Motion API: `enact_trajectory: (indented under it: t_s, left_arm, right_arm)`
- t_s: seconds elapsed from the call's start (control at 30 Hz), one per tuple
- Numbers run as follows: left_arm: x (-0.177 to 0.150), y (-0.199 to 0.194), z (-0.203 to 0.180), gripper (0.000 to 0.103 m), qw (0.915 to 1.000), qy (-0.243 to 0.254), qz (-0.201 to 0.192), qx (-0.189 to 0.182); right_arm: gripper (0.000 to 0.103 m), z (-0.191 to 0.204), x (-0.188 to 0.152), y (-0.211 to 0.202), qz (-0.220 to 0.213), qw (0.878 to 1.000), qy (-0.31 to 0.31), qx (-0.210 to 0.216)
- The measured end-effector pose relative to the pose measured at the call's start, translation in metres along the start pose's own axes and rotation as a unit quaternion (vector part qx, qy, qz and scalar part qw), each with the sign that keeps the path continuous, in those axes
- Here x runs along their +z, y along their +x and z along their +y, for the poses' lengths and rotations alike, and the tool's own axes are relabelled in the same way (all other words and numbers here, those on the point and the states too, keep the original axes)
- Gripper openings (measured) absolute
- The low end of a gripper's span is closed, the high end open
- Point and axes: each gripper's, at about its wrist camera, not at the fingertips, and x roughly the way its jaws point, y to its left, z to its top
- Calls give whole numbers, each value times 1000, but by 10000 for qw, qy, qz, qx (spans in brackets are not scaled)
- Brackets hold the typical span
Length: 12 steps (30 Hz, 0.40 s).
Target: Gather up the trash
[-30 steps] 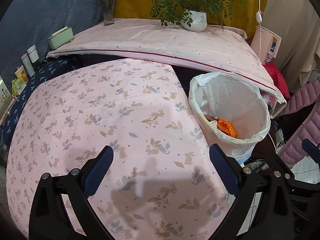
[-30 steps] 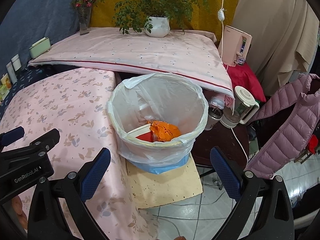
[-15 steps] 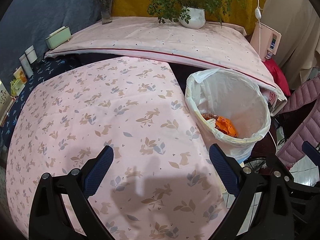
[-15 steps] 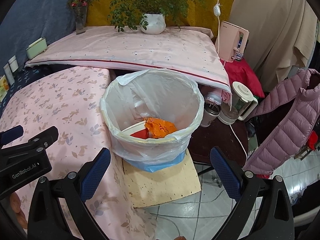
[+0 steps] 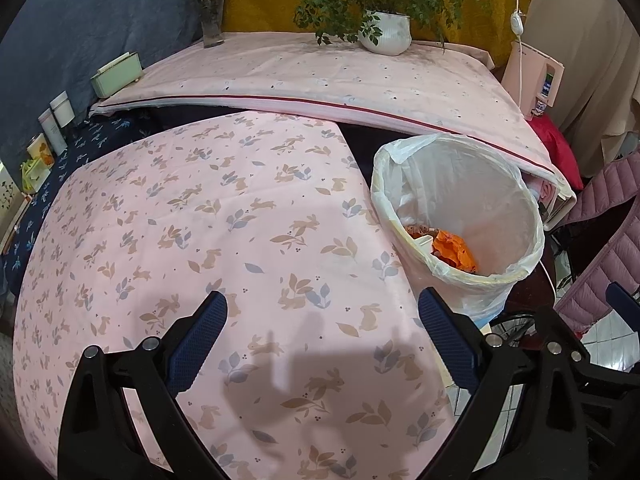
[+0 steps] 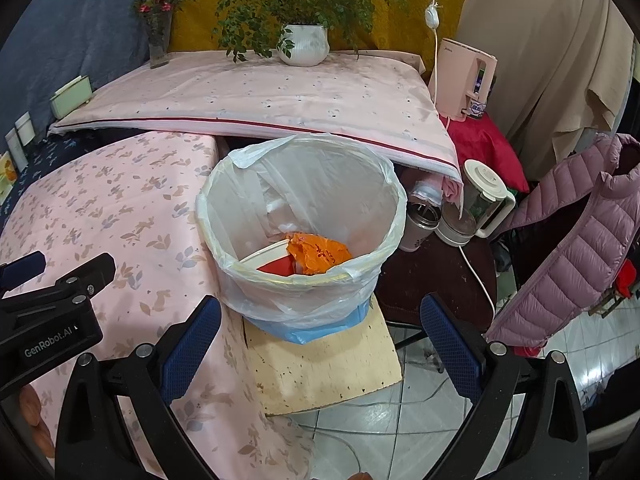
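Left view: my left gripper [image 5: 322,330] hangs wide open and empty above the tablecloth [image 5: 208,216]; I see no trash left there, though its near edge is cut off.

Right view: my right gripper [image 6: 320,330] gapes empty before the bin [image 6: 304,216], where the orange wrapper [image 6: 320,254] lies. Bumping could tip it off the board [image 6: 320,364].

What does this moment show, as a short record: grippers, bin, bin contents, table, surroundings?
left gripper: open, holding nothing, over the table
right gripper: open, holding nothing, facing the bin
bin: lined with a white bag, upright beside the table, on a board
bin contents: orange wrapper, red and white container
table: pink leaf-print cloth, no trash visible on it
surroundings: potted plant, flower vase, pink jacket
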Motion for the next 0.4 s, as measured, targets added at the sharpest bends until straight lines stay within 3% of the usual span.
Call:
enact_trajectory:
  t_s: [0.4]
  left_arm:
    - [0, 3, 2, 92, 10000, -22, -4, 35]
  right_arm:
    - [96, -1, 0, 1, 9, 10000, 7, 8]
